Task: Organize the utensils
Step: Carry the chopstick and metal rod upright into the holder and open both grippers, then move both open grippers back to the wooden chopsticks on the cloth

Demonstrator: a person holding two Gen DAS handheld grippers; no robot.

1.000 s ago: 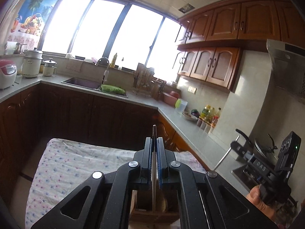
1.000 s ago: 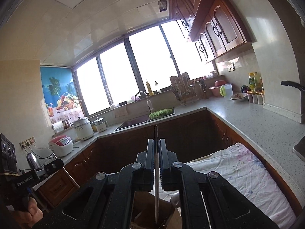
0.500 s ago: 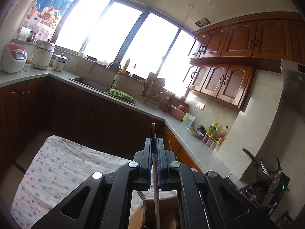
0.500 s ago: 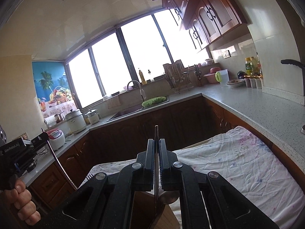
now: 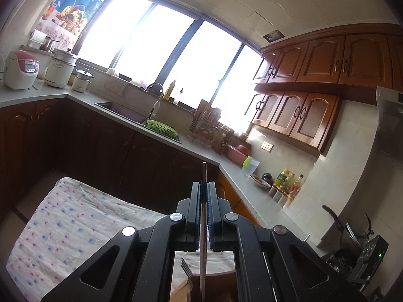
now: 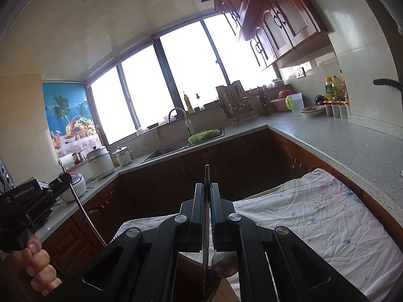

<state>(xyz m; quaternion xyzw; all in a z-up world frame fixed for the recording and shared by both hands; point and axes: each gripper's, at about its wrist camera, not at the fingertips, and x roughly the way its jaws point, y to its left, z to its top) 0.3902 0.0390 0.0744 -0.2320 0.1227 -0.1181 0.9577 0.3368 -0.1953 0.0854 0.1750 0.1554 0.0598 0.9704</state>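
Observation:
My left gripper (image 5: 204, 185) is shut on a thin metal utensil handle (image 5: 203, 176) that sticks up past the fingertips; fork tines (image 5: 186, 268) show below it over a wooden holder (image 5: 183, 289). My right gripper (image 6: 207, 186) is shut on another metal utensil handle (image 6: 206, 173); a spoon bowl (image 6: 224, 268) shows below the jaws above the wooden holder (image 6: 226, 292). The left gripper (image 6: 60, 180) also shows at the left of the right wrist view, held by a hand, its utensil (image 6: 85, 216) slanting down.
A floral cloth (image 5: 63, 226) covers the table beneath, also seen in the right wrist view (image 6: 314, 216). Dark cabinets and a grey L-shaped counter (image 6: 327, 141) ring the table, with a sink, green basket (image 5: 161, 128), dish rack, bottles and rice cookers.
Both grippers have tilted and lifted slightly, still gripping their utensils. The left gripper's view swung left, and the right gripper moved lower in it.

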